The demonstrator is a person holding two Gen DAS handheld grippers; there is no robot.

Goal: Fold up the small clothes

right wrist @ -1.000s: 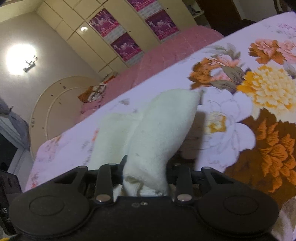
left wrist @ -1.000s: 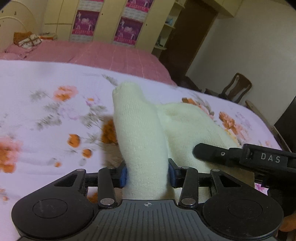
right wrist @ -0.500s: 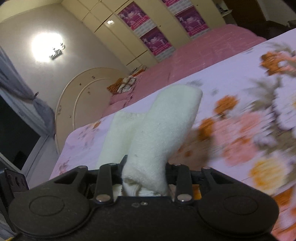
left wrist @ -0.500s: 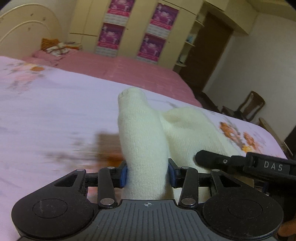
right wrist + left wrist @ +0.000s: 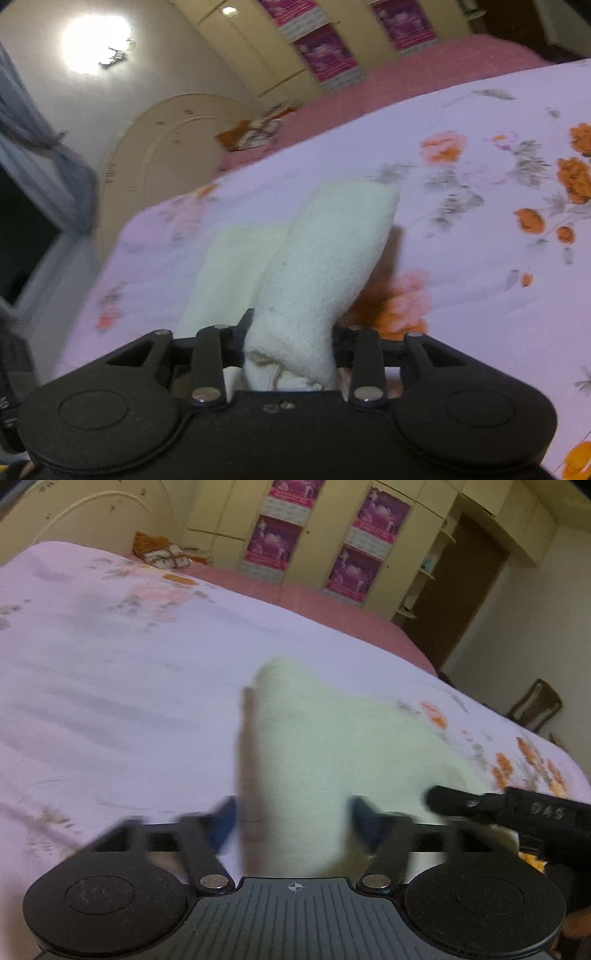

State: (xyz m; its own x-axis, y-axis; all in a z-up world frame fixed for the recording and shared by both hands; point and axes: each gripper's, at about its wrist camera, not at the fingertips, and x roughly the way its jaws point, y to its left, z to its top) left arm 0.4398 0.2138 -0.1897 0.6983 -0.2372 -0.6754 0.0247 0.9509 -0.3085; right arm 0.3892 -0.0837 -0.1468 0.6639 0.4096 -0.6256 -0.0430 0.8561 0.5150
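On the flowery bed sheet (image 5: 110,686) there is lots of bare room to the left, and the pink blanket (image 5: 295,598) lies at its far edge. The white cloth (image 5: 295,760) lies on the sheet, its long side pointing away from the cameras. The left gripper (image 5: 293,821) is opening, its pads off the cloth between them. The right gripper (image 5: 290,341) is opening too, with the cloth (image 5: 317,273) still touching its pads.

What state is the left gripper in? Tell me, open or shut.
Open, and its jaws are opening. The left gripper has gaps between both blue pads and the white cloth that stands between them.
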